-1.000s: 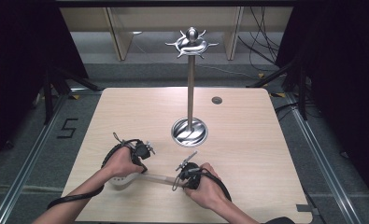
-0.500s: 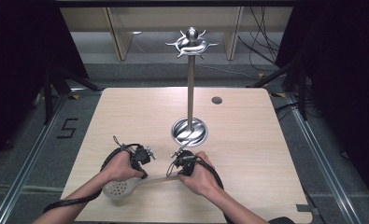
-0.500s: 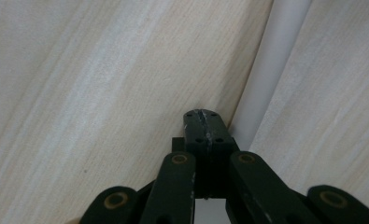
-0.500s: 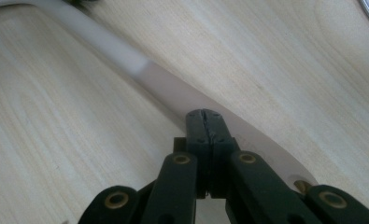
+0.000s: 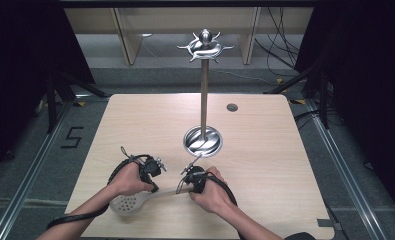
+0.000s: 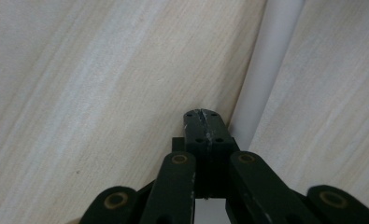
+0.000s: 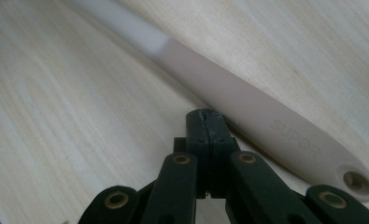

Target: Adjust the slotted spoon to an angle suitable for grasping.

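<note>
both grippers, left (image 5: 154, 169) and right (image 5: 189, 181), closed, facing inward.

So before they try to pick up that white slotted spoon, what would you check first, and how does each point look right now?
1. Left claw open to take the handle: not ok, its jaws are shut.
2. Right claw open: not ok, also shut.
3. Spoon lying flat on the table: ok.
4. Handle beside the right claw's tip, not between the jaws: ok as a start, though nothing is gripped.
5. Hanging hole at the handle's end unblocked: ok.
6. Metal stand upright, with free hooks on top: upright ok; hooks cannot tell.
</note>
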